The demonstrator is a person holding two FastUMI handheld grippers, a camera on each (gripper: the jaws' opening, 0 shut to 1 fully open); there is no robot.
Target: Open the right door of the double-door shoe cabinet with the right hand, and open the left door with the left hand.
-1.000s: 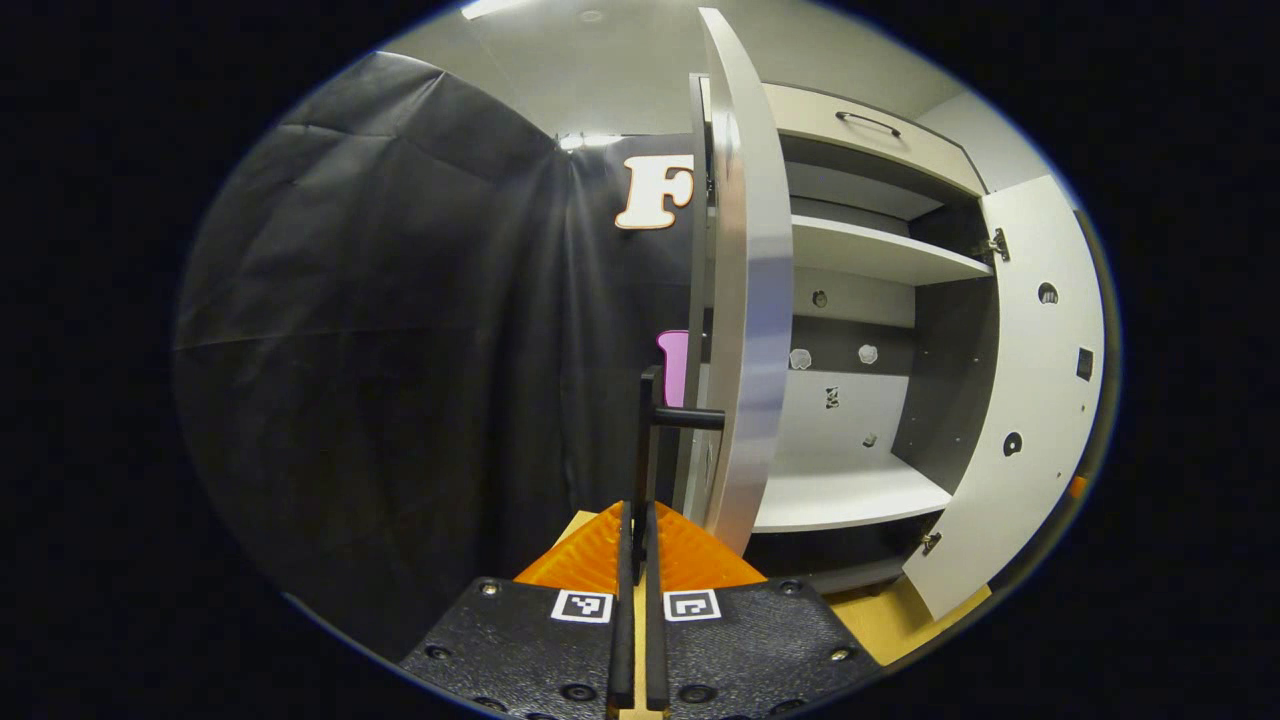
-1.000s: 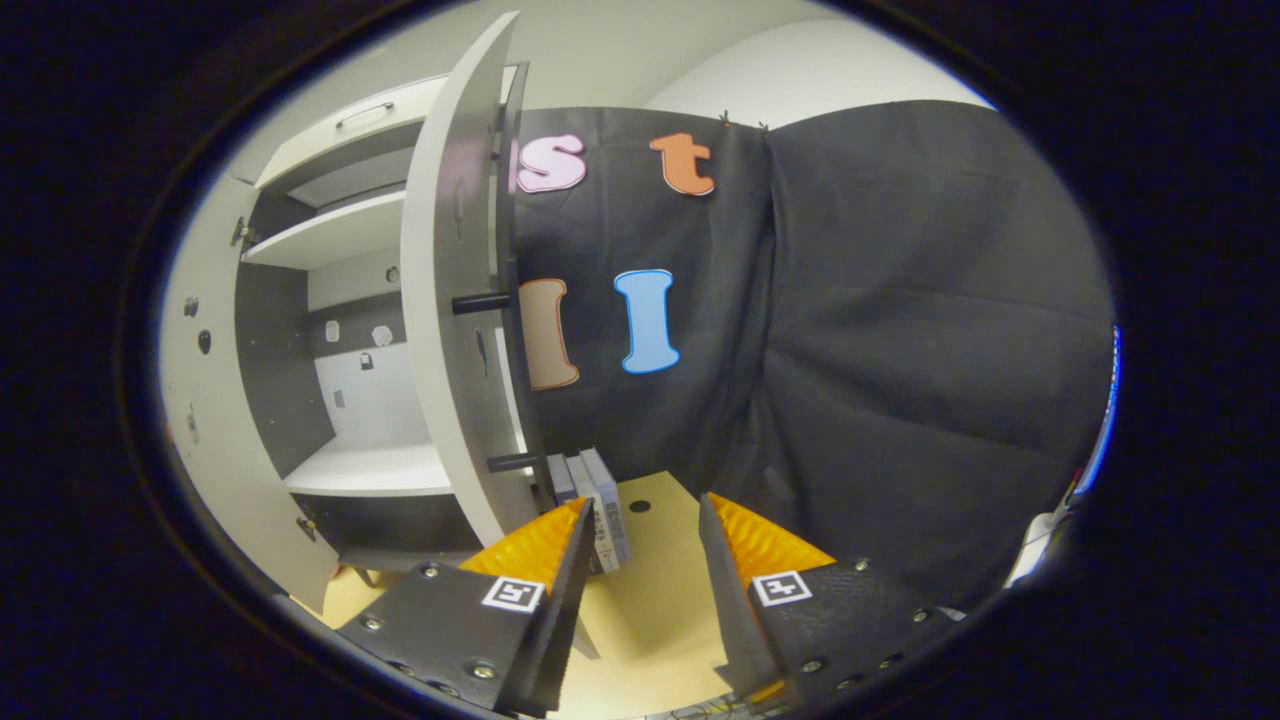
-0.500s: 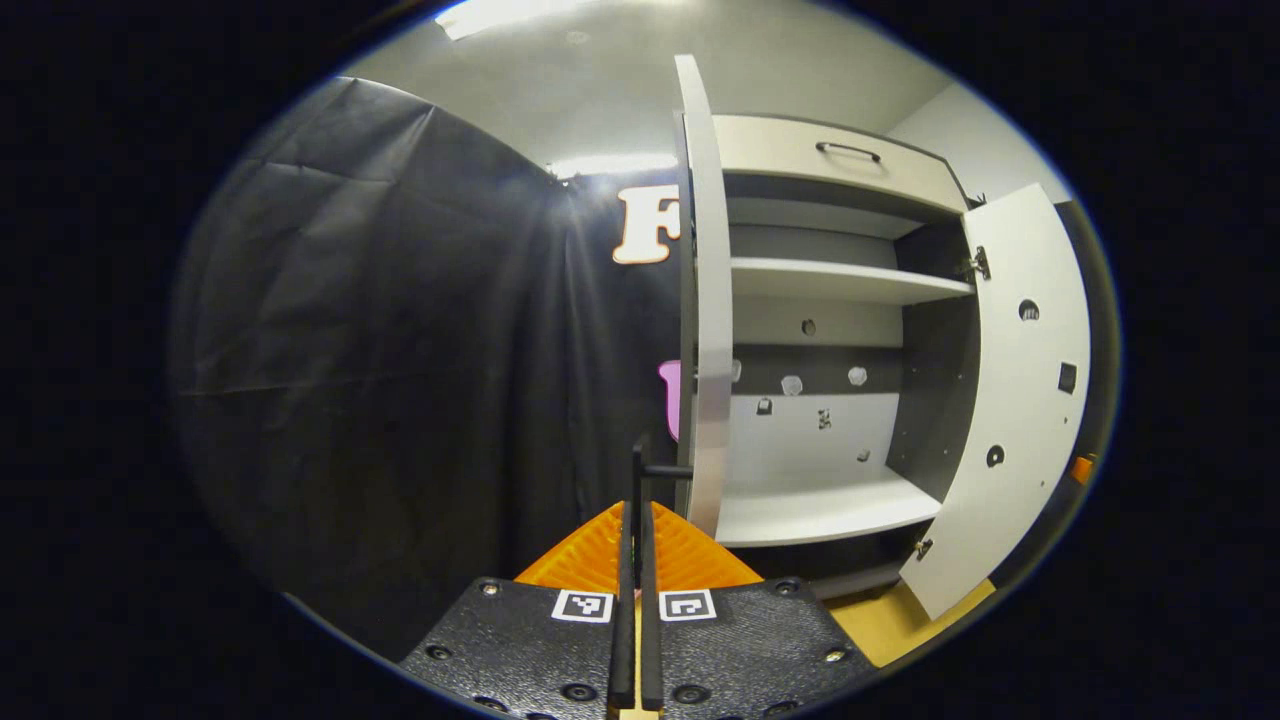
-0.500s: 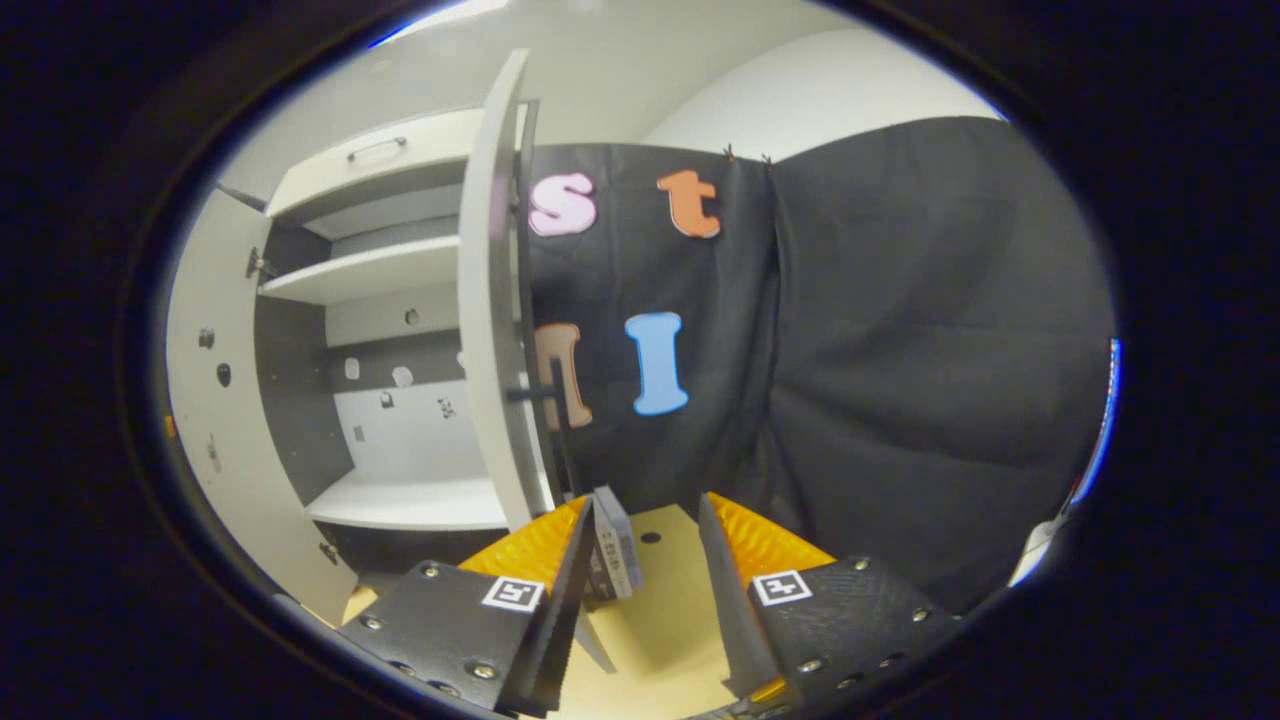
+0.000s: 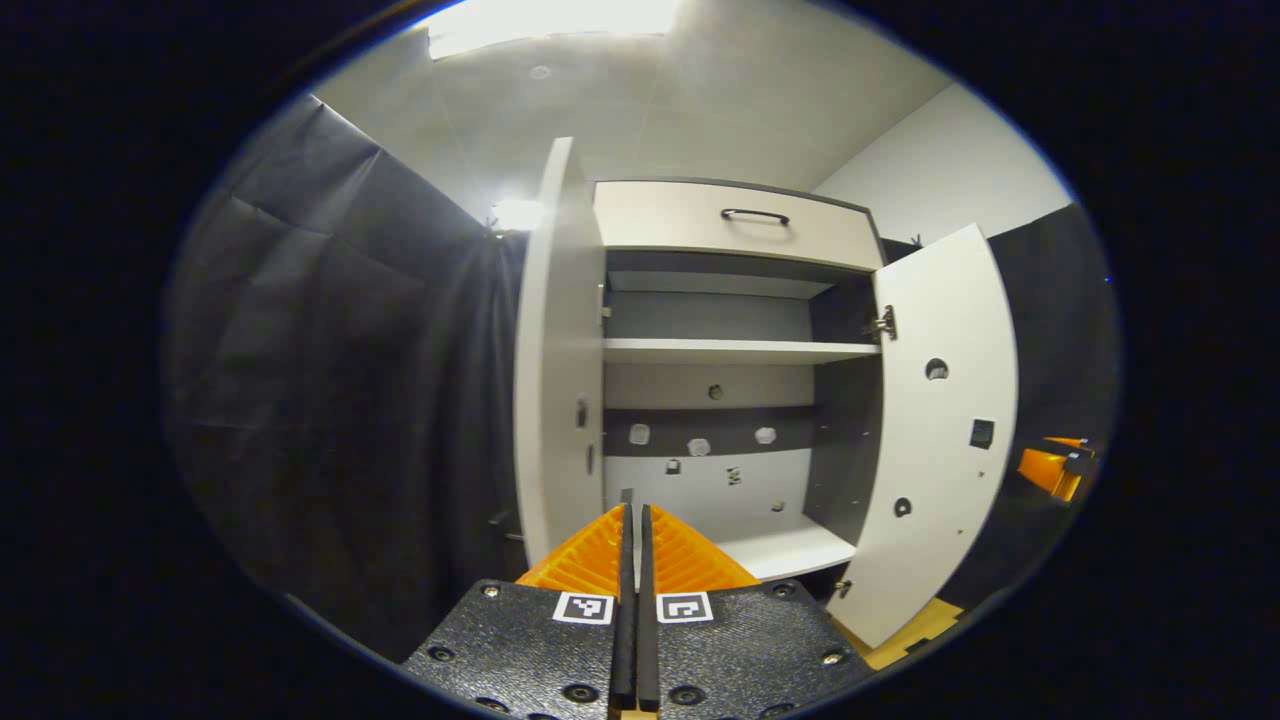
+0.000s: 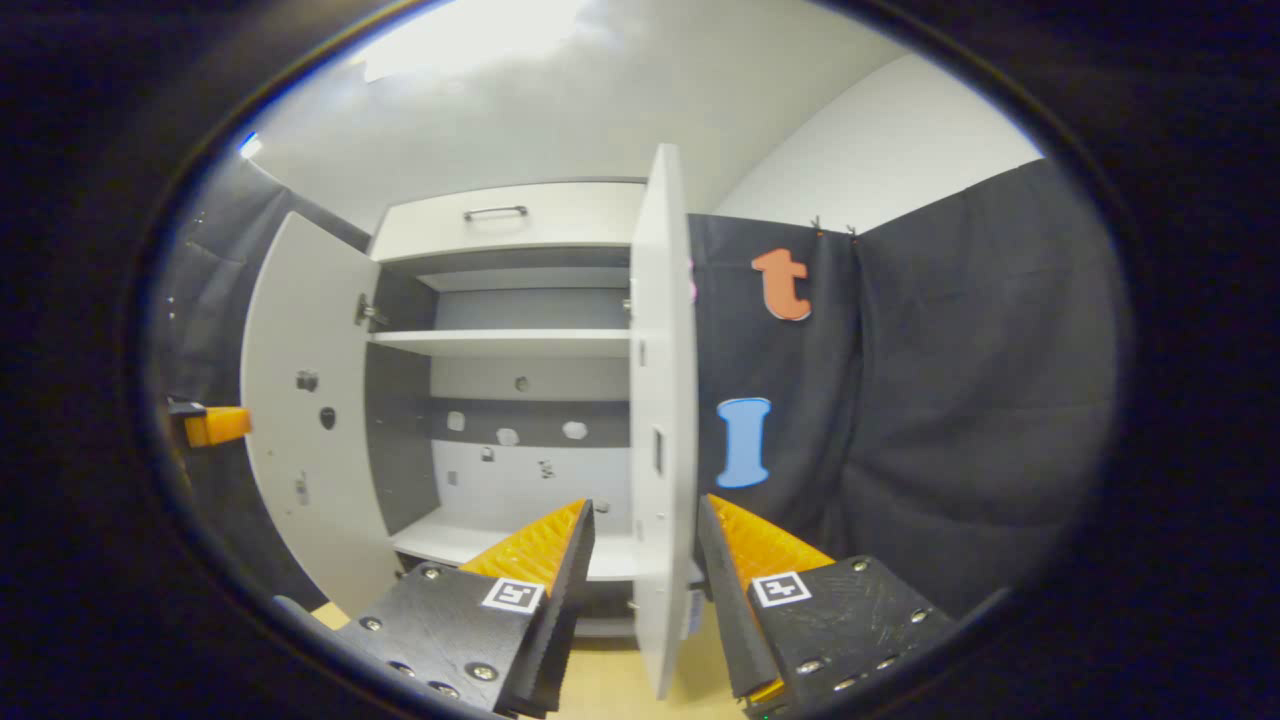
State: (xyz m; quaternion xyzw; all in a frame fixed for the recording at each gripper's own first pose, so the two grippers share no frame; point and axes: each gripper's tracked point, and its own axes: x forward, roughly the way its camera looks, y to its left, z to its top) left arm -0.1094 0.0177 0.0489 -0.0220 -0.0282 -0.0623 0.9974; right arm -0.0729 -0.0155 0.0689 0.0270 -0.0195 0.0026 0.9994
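Observation:
The white double-door shoe cabinet (image 5: 735, 225) stands with both doors swung wide. In the left gripper view its left door (image 5: 556, 360) is seen nearly edge-on and its right door (image 5: 940, 430) shows its inner face. My left gripper (image 5: 634, 512) is shut with nothing between its fingers, held back from the cabinet's opening. In the right gripper view the right door (image 6: 662, 400) stands edge-on straight ahead and the left door (image 6: 300, 400) is at the left. My right gripper (image 6: 645, 508) is open, and the door's edge shows in line with the gap, farther off.
Inside are a white shelf (image 5: 730, 350) and a white bottom board (image 5: 790, 548). A drawer with a dark handle (image 5: 754, 214) tops the cabinet. The other gripper shows at far right (image 5: 1050, 468) and far left (image 6: 215, 425). Black cloth hangs on both sides; the floor is tan.
My left gripper has come off the left door's black handle and pulled back. Both views have swung round to face the cabinet's inside, and the doors stand wider.

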